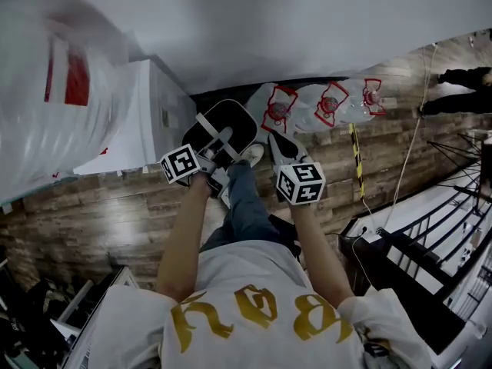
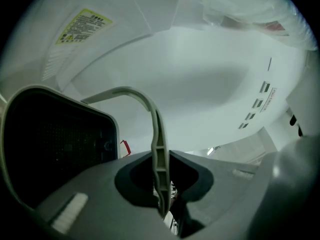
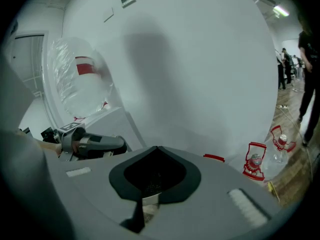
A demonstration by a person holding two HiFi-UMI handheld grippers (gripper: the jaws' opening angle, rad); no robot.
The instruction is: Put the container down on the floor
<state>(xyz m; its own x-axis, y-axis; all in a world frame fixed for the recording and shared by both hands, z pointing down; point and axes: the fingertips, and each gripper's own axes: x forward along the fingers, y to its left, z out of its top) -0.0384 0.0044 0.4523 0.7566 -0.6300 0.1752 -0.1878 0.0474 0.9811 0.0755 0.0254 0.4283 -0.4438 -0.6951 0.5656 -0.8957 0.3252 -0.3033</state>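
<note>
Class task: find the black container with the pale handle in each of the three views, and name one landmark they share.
Head view: container at centre, handle across its top.
Left gripper view: container at left, handle clamped between the jaws.
Right gripper view: only a pale strip between the jaws, perhaps its rim.
Shared landmark: red-marked clear plastic, upper left, upper right, upper left.

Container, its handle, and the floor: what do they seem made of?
The container looks like matte black plastic, its wall finely perforated; its handle, pale with moulded ribs, looks plastic too. The floor shows grained brown planks with a slight sheen: wood or laminate, I cannot tell which.
</note>
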